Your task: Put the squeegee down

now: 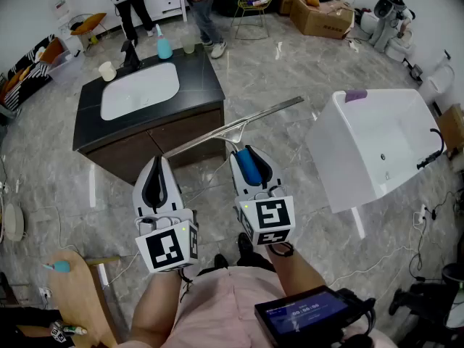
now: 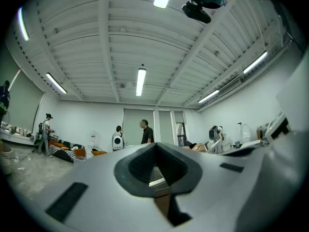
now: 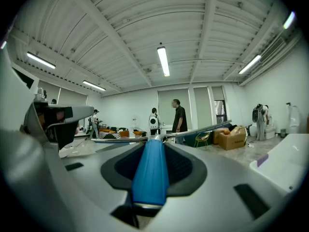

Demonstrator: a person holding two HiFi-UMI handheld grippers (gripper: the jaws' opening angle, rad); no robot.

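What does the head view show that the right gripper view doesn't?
Only the head view shows the sink, the screen at the person's waist, and the person's forearms. Only the right gripper view shows the ceiling lights. Both show the squeegee with its blue handle clamped in the right gripper, plus the white tub and the cardboard box.

Sink counter at left; bathtub at right; squeegee between them.
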